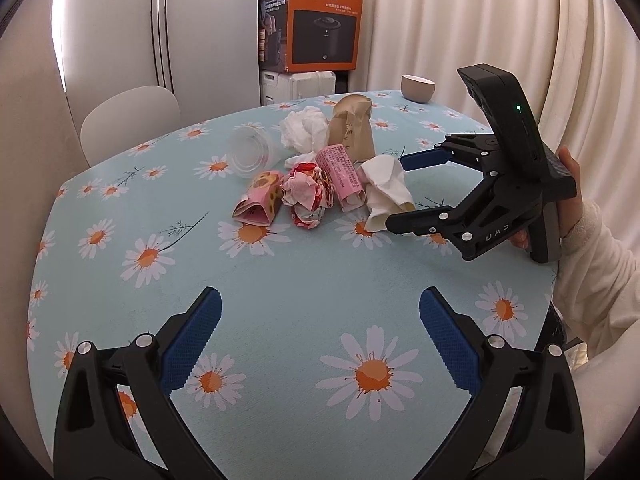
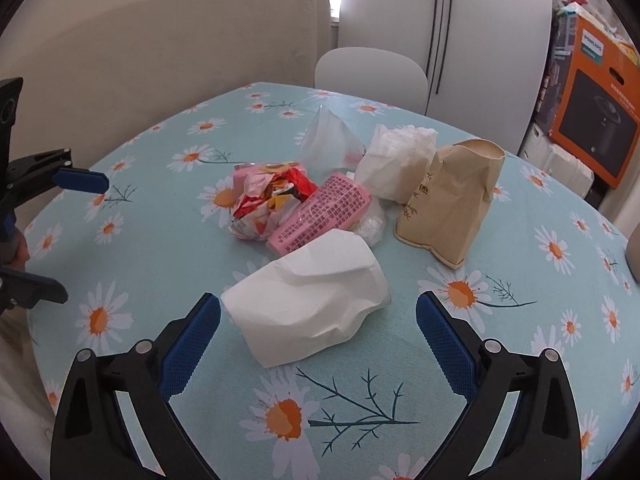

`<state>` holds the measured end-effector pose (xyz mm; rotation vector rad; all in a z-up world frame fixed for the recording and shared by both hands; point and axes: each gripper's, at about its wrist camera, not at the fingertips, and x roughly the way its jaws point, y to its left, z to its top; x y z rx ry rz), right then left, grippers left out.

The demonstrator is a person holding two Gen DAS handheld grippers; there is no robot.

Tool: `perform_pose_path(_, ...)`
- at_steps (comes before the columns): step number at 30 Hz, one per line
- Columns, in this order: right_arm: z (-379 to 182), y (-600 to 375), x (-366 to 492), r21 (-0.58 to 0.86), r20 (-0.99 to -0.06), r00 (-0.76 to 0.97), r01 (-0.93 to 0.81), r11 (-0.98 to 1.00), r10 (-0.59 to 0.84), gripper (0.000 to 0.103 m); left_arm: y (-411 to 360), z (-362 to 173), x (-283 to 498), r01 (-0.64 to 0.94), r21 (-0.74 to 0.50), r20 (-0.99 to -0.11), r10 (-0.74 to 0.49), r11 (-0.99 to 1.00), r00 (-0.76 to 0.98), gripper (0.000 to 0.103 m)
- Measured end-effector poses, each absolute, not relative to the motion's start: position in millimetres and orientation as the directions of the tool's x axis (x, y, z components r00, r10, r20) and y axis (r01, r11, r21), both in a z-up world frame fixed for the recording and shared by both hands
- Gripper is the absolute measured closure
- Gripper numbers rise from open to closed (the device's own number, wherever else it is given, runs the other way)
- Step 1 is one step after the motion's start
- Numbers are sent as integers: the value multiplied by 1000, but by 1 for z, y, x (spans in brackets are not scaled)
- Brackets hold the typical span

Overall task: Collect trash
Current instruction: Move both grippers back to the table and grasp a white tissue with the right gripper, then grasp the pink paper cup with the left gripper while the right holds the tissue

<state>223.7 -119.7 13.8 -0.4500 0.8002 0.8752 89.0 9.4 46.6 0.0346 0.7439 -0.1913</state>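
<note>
A pile of trash lies mid-table: a crushed white paper cup [image 2: 312,296] [image 1: 386,190], a pink printed wrapper [image 2: 320,214] [image 1: 342,174], a red-and-white crumpled wrapper [image 2: 268,200] [image 1: 308,198], a pink cookie packet [image 1: 258,200], a brown paper cup [image 2: 456,200] [image 1: 354,128], white tissue [image 2: 396,160] [image 1: 304,126] and a clear plastic cup [image 1: 250,150] [image 2: 332,140]. My right gripper [image 2: 318,338] [image 1: 394,190] is open, its fingers on either side of the white cup, not touching it. My left gripper [image 1: 320,338] is open and empty above bare tablecloth, well short of the pile.
The table has a light blue daisy tablecloth [image 1: 280,300]. A beige bowl [image 1: 418,88] stands at the far edge. A white chair [image 1: 128,120] is behind the table. An orange Philips box [image 1: 320,24] is stacked by the curtain.
</note>
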Motion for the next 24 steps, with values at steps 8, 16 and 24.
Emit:
perform_pose_path(8, 21, -126, 223, 30, -738, 373, -814, 581, 562, 31, 6, 47, 93, 166, -17, -678, -133, 986, 722, 6)
perform_pose_path(16, 45, -150, 210, -34, -620, 529, -756, 653, 580, 31, -4, 44, 112, 170, -4, -694, -125, 985, 709, 6)
perform_pose_path(24, 63, -171, 186, -121, -474, 679, -680, 723, 560, 31, -9, 52, 133, 125, -5, -661, -97, 992, 744, 6)
